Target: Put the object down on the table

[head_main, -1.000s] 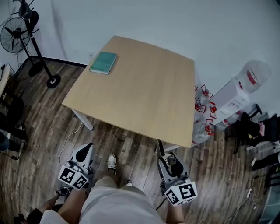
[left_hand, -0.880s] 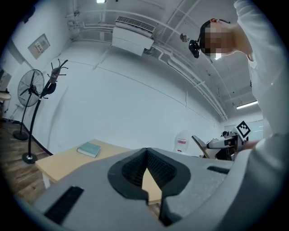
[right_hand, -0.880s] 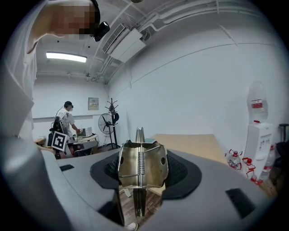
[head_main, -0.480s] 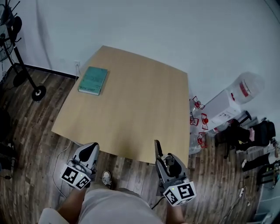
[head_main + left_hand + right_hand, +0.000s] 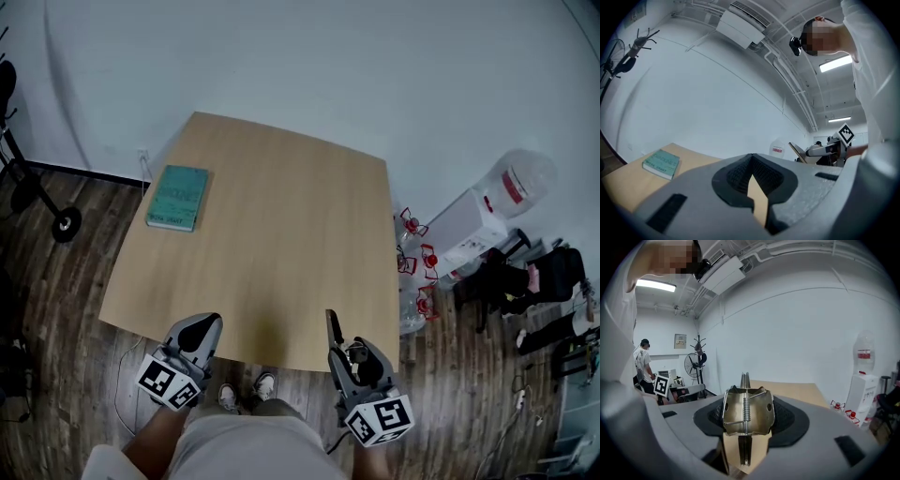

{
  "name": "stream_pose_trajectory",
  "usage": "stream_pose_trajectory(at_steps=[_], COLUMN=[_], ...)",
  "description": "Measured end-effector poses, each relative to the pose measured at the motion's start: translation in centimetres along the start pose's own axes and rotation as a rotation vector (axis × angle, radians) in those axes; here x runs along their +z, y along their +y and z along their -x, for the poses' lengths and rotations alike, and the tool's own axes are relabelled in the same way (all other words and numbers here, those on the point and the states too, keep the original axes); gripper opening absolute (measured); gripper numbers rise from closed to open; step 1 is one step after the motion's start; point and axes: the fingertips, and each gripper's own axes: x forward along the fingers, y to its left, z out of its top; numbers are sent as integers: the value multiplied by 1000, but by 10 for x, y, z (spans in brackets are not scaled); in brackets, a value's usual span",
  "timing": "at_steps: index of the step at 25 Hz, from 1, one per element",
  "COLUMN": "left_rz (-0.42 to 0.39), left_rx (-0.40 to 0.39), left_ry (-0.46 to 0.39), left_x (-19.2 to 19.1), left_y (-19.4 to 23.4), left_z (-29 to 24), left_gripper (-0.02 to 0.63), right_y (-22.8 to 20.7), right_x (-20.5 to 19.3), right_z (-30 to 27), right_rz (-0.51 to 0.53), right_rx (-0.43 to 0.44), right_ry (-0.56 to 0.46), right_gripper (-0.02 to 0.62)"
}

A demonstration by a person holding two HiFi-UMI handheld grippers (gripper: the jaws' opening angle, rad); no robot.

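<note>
My right gripper (image 5: 350,360) is shut on a metal spring clamp (image 5: 747,411), whose thin dark tip (image 5: 333,329) reaches over the near edge of the light wooden table (image 5: 281,234). In the right gripper view the clamp stands upright between the jaws, with its coil spring facing the camera. The left gripper (image 5: 199,329) hovers at the table's near edge further left; its jaws meet with nothing between them (image 5: 752,187). A teal book (image 5: 177,197) lies near the table's far left corner and also shows in the left gripper view (image 5: 661,163).
A white water dispenser (image 5: 487,211) with a bottle on top stands right of the table, with red-capped water bottles (image 5: 417,272) on the floor beside it. Dark bags (image 5: 539,281) lie further right. A fan's stand (image 5: 37,197) is at the left. Another person (image 5: 644,364) stands behind.
The view has moved forward, so the table sits lower and closer in the frame. Both grippers, earlier over the floor, now reach the table's near edge. The clamp stays in the right gripper.
</note>
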Motion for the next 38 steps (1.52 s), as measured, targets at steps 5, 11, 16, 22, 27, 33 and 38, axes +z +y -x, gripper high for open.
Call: stream_pose_trajectory(at_steps=[5, 11, 16, 22, 27, 33, 38], left_rz=[-56, -101, -104, -100, -87, -74, -68], left_rx=[-3, 44, 91, 141, 163, 175, 201], left_ry=[-27, -24, -9, -4, 6, 22, 36], left_x=[20, 28, 21, 15, 9, -3, -12], left_y=[-16, -12, -7, 3, 9, 11, 15], left_z=[-35, -46, -45, -38, -35, -34, -32], left_gripper=[8, 7, 7, 7, 6, 8, 8], right_y=[-29, -49, -59, -66, -65, -65, -63], right_x=[12, 14, -1, -25, -40, -70, -91], right_z=[-16, -39, -57, -89, -130, -177, -204], right_rz=[29, 44, 64, 86, 117, 163, 225], right_rx=[27, 71, 97, 111, 127, 141, 162], right_ry=[-29, -45, -11, 41, 76, 138, 175], right_gripper=[213, 213, 213, 213, 213, 213, 213])
